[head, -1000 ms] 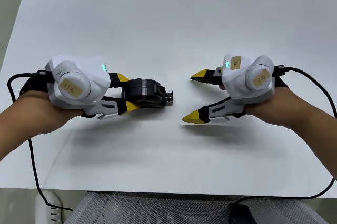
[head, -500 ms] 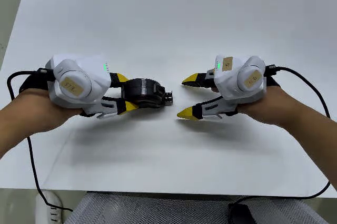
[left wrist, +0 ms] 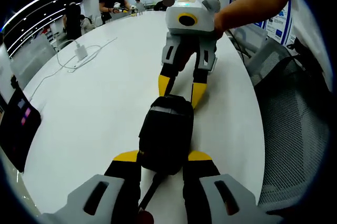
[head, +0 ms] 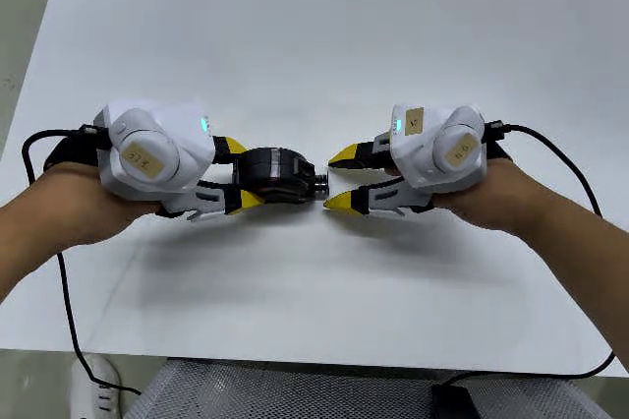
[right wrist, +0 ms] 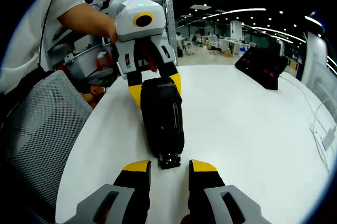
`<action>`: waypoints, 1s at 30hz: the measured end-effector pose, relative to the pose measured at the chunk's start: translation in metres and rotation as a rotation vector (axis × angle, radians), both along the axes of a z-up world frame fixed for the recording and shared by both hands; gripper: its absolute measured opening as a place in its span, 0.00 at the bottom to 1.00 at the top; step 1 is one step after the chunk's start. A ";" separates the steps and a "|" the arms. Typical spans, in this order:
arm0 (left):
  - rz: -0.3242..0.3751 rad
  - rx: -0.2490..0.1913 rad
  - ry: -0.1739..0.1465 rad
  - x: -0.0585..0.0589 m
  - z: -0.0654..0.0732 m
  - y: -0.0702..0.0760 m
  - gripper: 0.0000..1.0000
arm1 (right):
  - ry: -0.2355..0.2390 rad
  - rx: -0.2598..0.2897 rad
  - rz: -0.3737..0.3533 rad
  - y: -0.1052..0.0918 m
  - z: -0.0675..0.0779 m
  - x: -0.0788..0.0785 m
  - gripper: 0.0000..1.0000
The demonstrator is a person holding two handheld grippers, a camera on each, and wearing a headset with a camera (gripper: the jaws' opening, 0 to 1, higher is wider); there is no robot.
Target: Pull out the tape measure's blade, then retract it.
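Two claws face each other over the white desk (head: 314,45), and the black tape measure (head: 280,173) lies between them, low on the desk surface. The left claw (left wrist: 163,155) is shut on the rear part of the tape measure's case, one yellow tip on each side. I judge this grip is there to anchor the case, so that it does not slide when the blade is pulled.

The case points its mouth toward the right claw (right wrist: 170,167), so the blade can come out in a straight line along the desk. The small metal end hook (right wrist: 169,160) sits at the mouth of the case, and no length of blade is out yet. The right claw is partly open and holds nothing. Its two yellow tips stand just beside the hook, one on each side, and I see no contact.

The pull is not begun. The next move probably needs the right claw to close on the thin hook, which could slip from the tips.
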State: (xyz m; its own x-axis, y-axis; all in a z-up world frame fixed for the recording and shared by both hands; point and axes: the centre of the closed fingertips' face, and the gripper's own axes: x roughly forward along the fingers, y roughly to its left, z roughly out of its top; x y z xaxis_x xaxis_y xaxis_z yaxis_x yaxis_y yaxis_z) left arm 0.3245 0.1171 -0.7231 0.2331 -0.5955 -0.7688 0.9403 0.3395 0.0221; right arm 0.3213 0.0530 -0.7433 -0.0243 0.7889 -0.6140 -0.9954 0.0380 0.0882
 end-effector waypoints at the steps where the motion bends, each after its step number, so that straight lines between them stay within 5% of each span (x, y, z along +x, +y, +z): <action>1: 0.003 -0.002 0.003 0.000 0.000 0.000 0.25 | -0.008 0.000 0.004 0.001 0.000 0.000 0.25; 12: 0.003 -0.002 0.006 0.000 0.000 0.000 0.25 | -0.038 0.016 0.056 0.008 0.000 0.000 0.13; 30: -0.030 0.002 -0.004 0.000 -0.001 -0.001 0.25 | -0.042 0.026 0.098 0.009 -0.004 0.000 0.12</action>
